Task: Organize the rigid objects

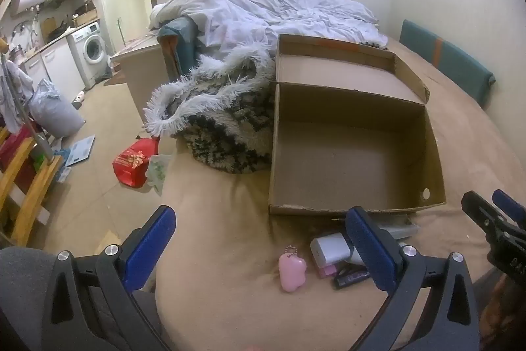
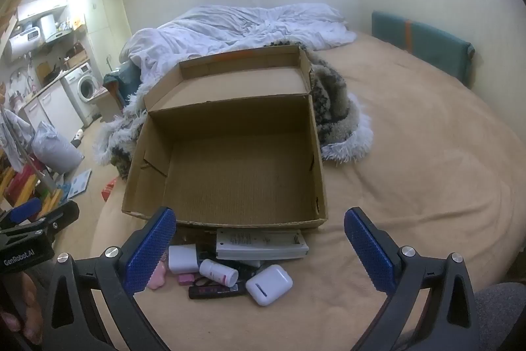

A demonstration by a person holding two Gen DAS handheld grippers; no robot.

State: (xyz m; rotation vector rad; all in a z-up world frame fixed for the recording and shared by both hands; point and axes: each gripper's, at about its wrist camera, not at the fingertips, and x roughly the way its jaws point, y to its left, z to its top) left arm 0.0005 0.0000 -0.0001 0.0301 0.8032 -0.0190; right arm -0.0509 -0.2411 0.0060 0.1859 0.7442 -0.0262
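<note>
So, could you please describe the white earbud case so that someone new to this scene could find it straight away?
Start at the open cardboard box on the tan bed. A small pile of items lies just in front of its near wall. The earbud case sits at the right end of that pile, beside the white pill bottle: a smooth, rounded white case with a dark slot on its side.

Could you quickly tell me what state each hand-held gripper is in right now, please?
Left hand-held gripper: open, holding nothing, above the bed.
Right hand-held gripper: open, holding nothing, above the small items in front of the cardboard box.
</note>
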